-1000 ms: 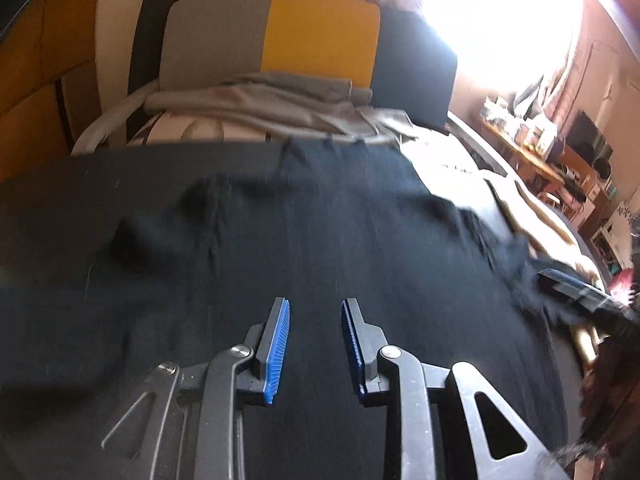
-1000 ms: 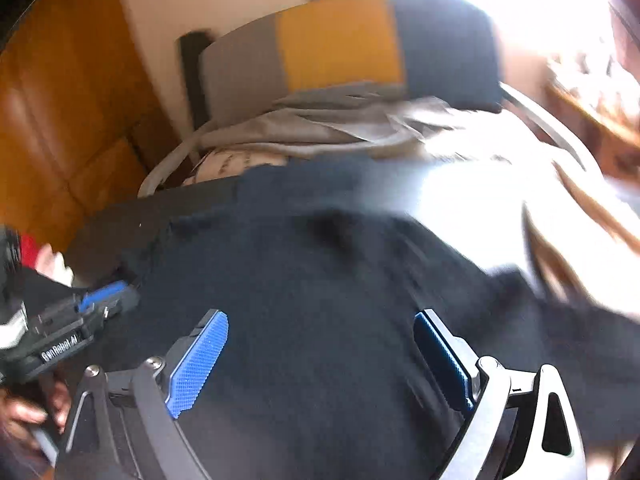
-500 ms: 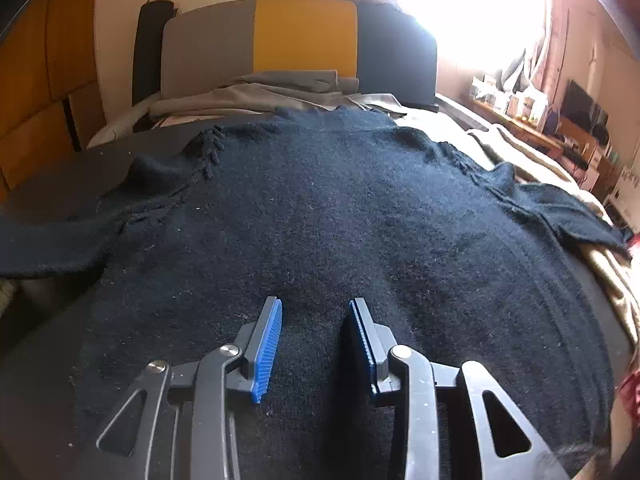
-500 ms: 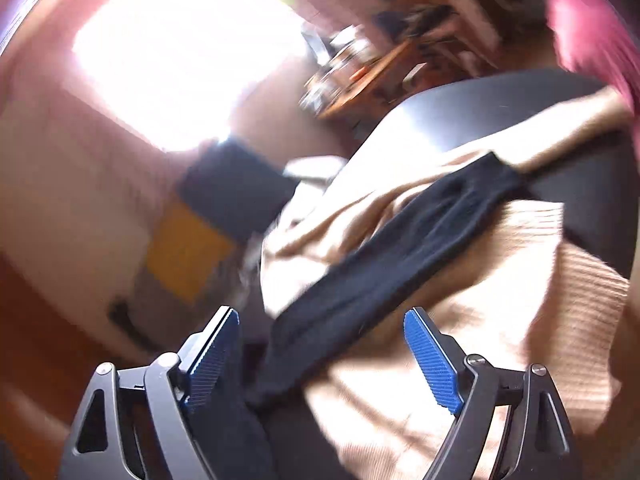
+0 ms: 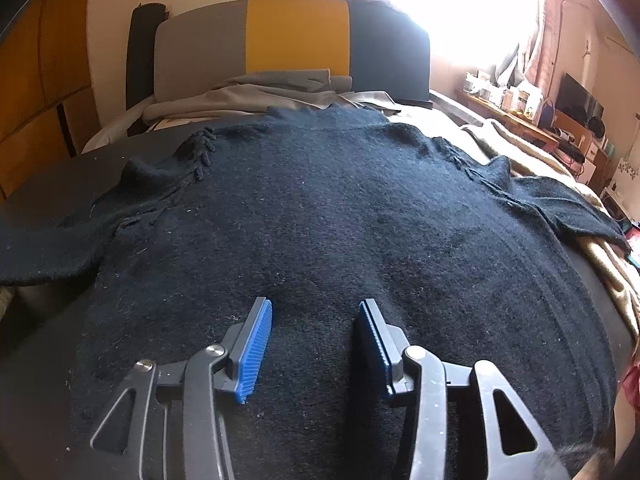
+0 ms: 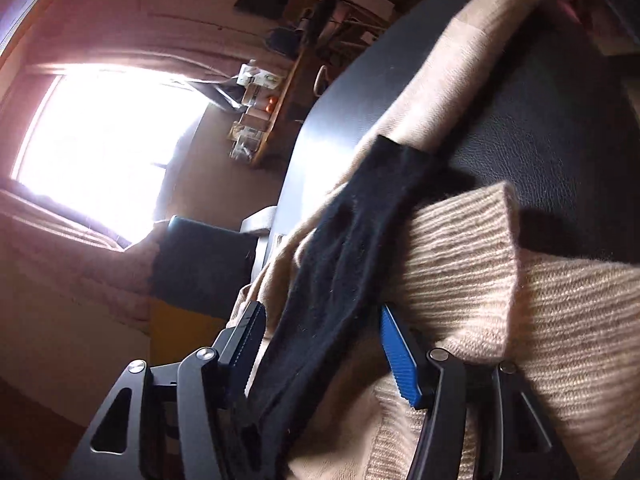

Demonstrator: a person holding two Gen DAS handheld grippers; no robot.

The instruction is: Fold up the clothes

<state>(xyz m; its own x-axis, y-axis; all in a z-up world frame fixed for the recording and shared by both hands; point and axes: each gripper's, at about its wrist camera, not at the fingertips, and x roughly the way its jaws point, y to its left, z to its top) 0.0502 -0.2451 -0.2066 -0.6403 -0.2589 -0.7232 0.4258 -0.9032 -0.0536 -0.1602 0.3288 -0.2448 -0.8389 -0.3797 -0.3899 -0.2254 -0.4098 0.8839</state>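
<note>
Lying spread flat and unfolded across the dark desk (image 5: pixel 36 208), the black sweater (image 5: pixel 340 220) awaits its first fold: the left hand-held gripper (image 5: pixel 316 344) hovers released above its hem, the right hand-held gripper (image 6: pixel 320 344) gapes around its sleeve (image 6: pixel 352 240) atop a beige sweater (image 6: pixel 520 300).

1. A dark round table (image 5: pixel 44 200) fills the lower frame of the left wrist view.
2. A black sweater (image 5: pixel 340 220) lies spread flat at centre.
3. A beige knit garment (image 6: pixel 520 300) lies at right, under the black sleeve (image 6: pixel 360 232).
</note>
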